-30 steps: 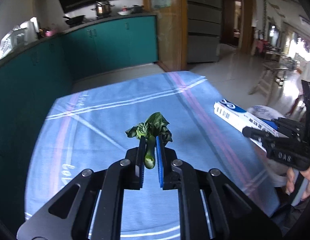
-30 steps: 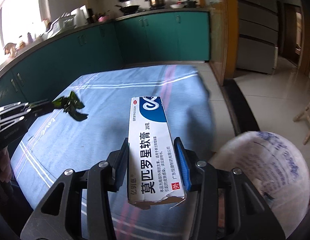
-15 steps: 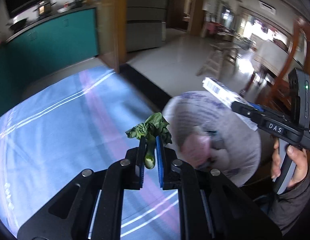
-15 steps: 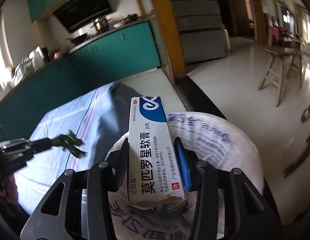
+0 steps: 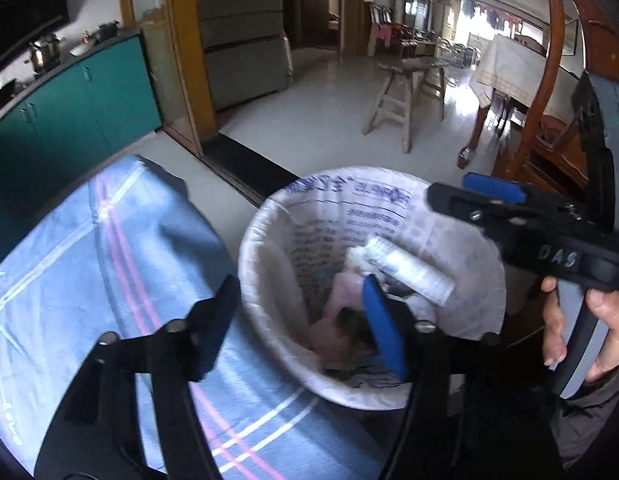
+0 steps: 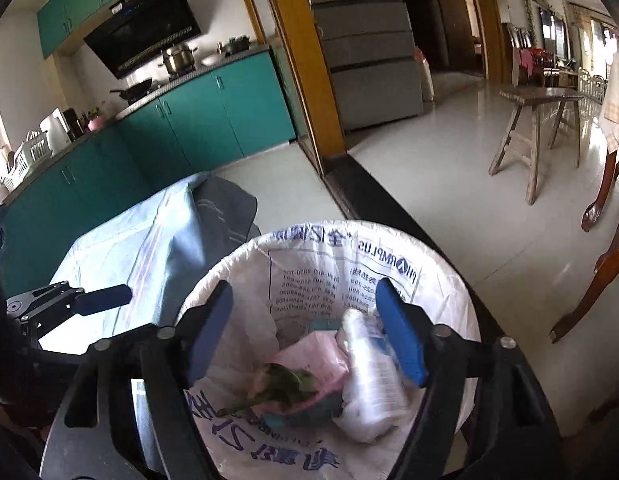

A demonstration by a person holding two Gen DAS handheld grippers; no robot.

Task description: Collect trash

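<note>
Both pieces of trash have left our grippers since a moment ago: the green leaf (image 6: 279, 386) and the white box (image 6: 371, 376) now lie inside the trash bin (image 6: 449, 280). We see the leaf on top of a pink bag (image 6: 313, 356) in the middle of the bin, and the box leans just beside it, blurred. The bin has a white plastic bag with blue writing as its liner.

Our left hand-held gripper (image 5: 299, 326) hangs over the near rim of the bin with its fingers wide apart and nothing between them. Our right hand-held gripper (image 6: 305, 328) is right above the bin, fingers also wide apart and holding nothing. In the left view we see it from the side, with our right hand (image 5: 581, 328) around its handle.

Just beside the bin is the tabletop (image 5: 89, 264) with its blue striped cloth. Farther off are green kitchen cupboards (image 6: 213, 116) and a wooden stool (image 6: 537, 136) on the shiny floor.
</note>
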